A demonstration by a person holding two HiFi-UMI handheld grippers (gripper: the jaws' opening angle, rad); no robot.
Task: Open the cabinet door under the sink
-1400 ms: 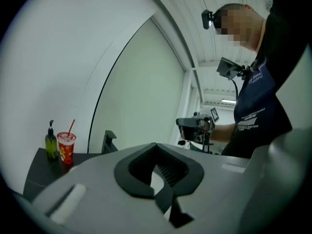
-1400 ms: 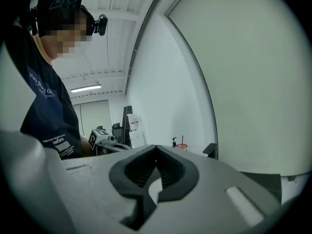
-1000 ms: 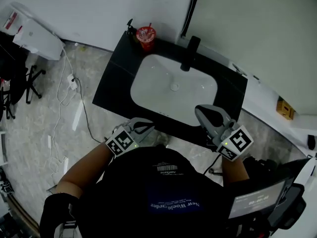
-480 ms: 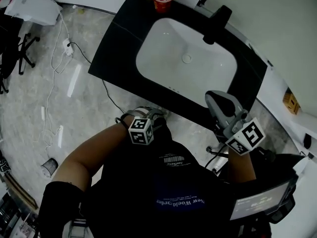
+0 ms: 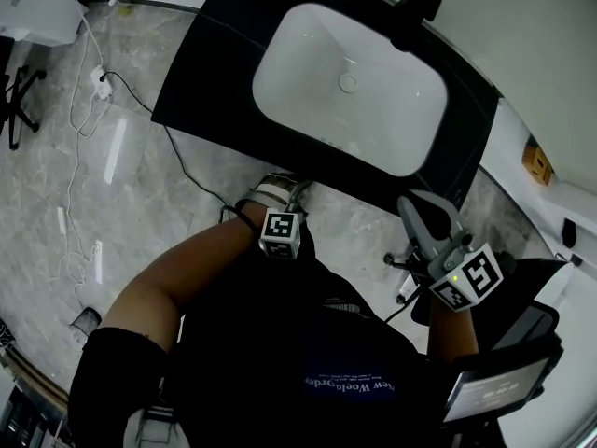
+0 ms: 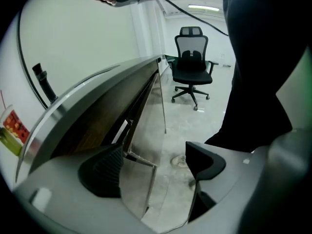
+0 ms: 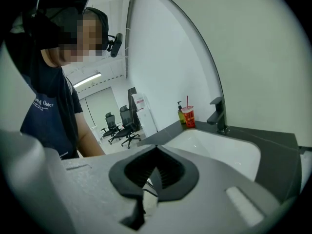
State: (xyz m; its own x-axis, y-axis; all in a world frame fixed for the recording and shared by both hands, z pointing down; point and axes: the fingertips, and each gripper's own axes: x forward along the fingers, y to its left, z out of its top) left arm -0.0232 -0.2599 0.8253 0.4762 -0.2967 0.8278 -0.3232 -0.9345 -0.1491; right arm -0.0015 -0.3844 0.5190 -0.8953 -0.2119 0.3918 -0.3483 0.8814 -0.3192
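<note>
The black countertop (image 5: 210, 73) holds a white basin (image 5: 308, 82) with a black faucet (image 5: 418, 6). My left gripper (image 5: 277, 199) hangs below the counter's front edge, pointing steeply down. In the left gripper view the left gripper (image 6: 153, 165) has its jaws opening. The thin edge of a glossy grey cabinet door (image 6: 146, 116) runs between them, and no pad presses on it. Dark brown cabinet front (image 6: 92, 130) shows under the counter. My right gripper (image 5: 417, 208) hovers at the counter's front right. In its own view the right gripper (image 7: 153, 174) is shut on nothing.
A red cup (image 7: 188, 116) and a soap bottle (image 7: 181, 113) stand at the counter's far corner. Cables (image 5: 89, 110) and a power strip lie on the marble floor to the left. A black office chair (image 6: 191, 65) stands farther along the cabinet.
My left gripper has dropped from the counter's front edge to below it, rolled, and opened its jaws. The right gripper has slid a little right and down.
</note>
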